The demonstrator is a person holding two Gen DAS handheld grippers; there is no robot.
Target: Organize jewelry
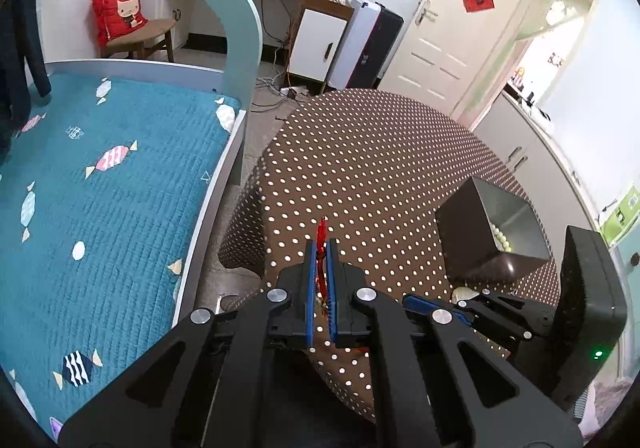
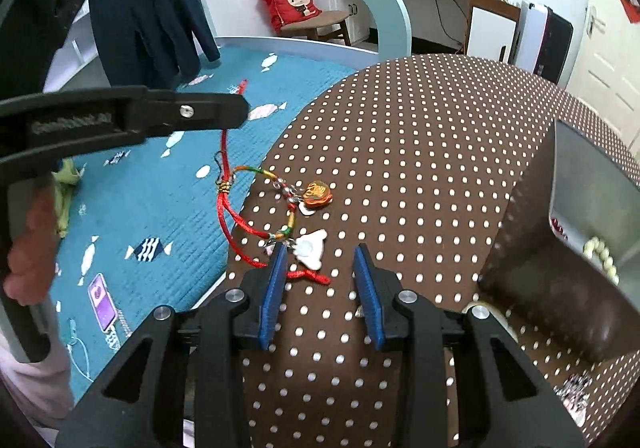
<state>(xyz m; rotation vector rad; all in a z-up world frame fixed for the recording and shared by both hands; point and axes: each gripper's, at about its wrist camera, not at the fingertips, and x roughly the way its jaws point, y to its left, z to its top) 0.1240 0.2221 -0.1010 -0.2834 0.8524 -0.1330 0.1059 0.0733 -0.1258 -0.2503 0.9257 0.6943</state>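
While the table [image 2: 420, 151] fills the centre of the right wrist view, the box [image 2: 576, 232] at the right edge already holds a string of pale beads [image 2: 600, 256], so I judge the sorting partly done. Left to stow is the red cord bracelet [image 2: 256, 207], which hangs left of centre with its charms resting on the cloth. Its upper end is pinched between the pressed-together fingers of the left gripper [image 1: 320, 252], raised above the table edge. Lower centre, the right gripper [image 2: 320, 260] hovers low with fingers spread, just beside the white charm [image 2: 308, 252].
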